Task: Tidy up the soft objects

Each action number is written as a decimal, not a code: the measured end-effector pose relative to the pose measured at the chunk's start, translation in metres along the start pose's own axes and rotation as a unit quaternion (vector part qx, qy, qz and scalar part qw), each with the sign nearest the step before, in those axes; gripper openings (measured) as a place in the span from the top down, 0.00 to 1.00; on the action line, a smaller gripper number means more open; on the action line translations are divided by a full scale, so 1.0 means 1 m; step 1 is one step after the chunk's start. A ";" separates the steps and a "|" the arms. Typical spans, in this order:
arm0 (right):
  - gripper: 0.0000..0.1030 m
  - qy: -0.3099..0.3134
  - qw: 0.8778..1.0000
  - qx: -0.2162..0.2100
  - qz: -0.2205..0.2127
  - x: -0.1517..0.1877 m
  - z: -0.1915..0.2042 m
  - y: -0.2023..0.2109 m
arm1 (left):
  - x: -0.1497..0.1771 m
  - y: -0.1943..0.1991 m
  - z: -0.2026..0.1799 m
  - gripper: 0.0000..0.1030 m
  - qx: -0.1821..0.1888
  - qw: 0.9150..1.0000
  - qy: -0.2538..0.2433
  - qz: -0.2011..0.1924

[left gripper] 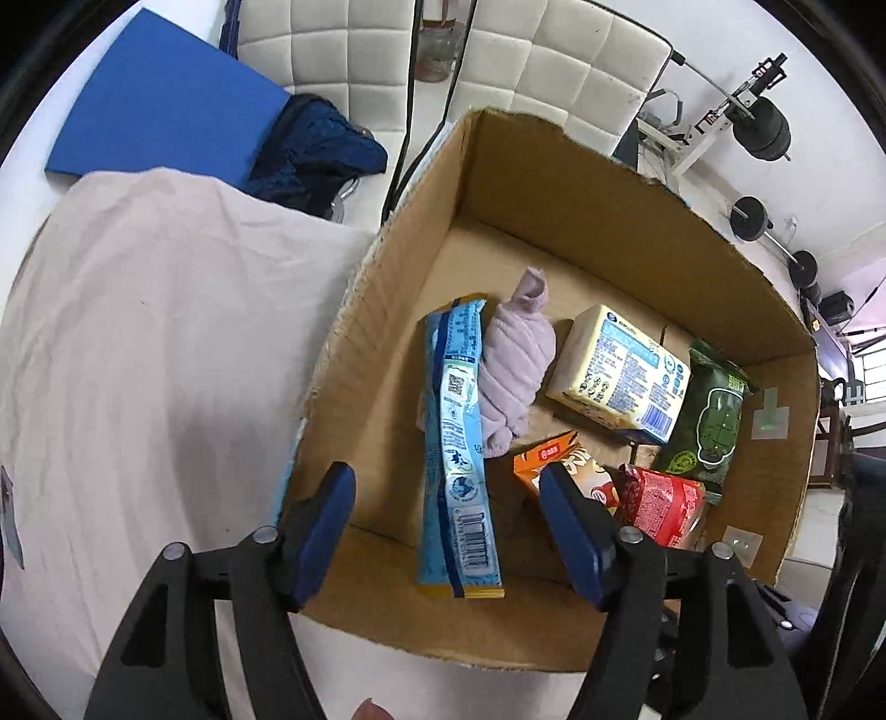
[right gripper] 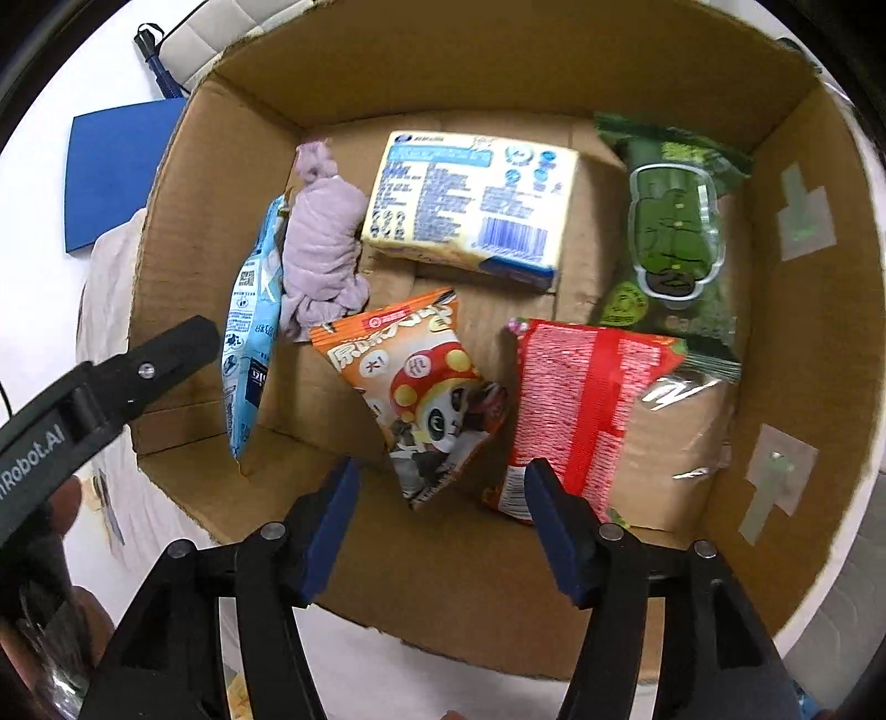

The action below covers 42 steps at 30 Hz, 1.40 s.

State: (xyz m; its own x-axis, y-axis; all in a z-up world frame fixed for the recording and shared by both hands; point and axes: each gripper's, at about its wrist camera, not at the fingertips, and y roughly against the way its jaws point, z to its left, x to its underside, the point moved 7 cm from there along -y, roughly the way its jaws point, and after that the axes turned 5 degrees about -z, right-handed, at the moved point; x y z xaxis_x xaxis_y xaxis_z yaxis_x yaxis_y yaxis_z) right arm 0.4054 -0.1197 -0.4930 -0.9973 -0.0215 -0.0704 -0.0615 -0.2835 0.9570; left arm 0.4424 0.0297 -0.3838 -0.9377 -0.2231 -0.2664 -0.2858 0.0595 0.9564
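An open cardboard box [left gripper: 387, 266] [right gripper: 421, 72] holds soft items: a light blue packet [left gripper: 457, 443] [right gripper: 249, 321], a rolled lilac cloth [left gripper: 512, 360] [right gripper: 324, 243], a yellow tissue pack [left gripper: 620, 371] [right gripper: 470, 199], a green wipes pack [left gripper: 706, 415] [right gripper: 673, 227], an orange panda snack bag [left gripper: 559, 459] [right gripper: 426, 382] and a red packet [left gripper: 659, 504] [right gripper: 581, 410]. My left gripper [left gripper: 448, 531] is open and empty over the box's near left wall; it also shows in the right wrist view [right gripper: 166, 354]. My right gripper [right gripper: 440, 520] is open and empty above the snack bag.
A pale pink sheet [left gripper: 155, 343] covers the surface left of the box. A blue pad [left gripper: 160, 99] and dark blue cloth [left gripper: 315, 155] lie behind it. White quilted cushions [left gripper: 354, 50] and barbell weights [left gripper: 769, 133] stand beyond.
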 end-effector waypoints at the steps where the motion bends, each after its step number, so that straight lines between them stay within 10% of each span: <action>1: 0.33 -0.001 1.000 0.006 -0.005 0.000 -0.003 0.004 | 0.000 0.003 0.001 0.26 -0.002 1.000 -0.002 -0.004; 4: 0.21 -0.007 1.000 0.020 -0.022 0.002 -0.014 0.018 | 0.001 0.011 0.003 0.08 -0.005 1.000 -0.006 -0.014; 13: 0.00 -0.046 0.996 0.041 -0.060 0.023 -0.047 0.059 | 0.016 0.034 0.001 0.01 -0.042 0.996 -0.055 -0.054; 26: 0.00 -0.087 0.980 0.118 -0.136 0.040 -0.072 0.130 | 0.043 0.067 -0.033 0.01 -0.044 0.988 -0.118 -0.090; 42: 0.00 -0.081 0.973 0.114 -0.186 0.101 -0.057 0.205 | 0.090 0.163 -0.048 0.01 -0.044 0.977 -0.148 -0.149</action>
State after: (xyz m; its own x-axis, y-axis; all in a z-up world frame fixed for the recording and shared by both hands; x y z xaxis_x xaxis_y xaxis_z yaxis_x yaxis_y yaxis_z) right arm 0.2939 -0.2347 -0.3196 -0.8966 0.1981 -0.3962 -0.4083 -0.0229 0.9126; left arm 0.3212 -0.0273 -0.2465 -0.8352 0.0748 -0.5449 -0.5489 -0.0527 0.8342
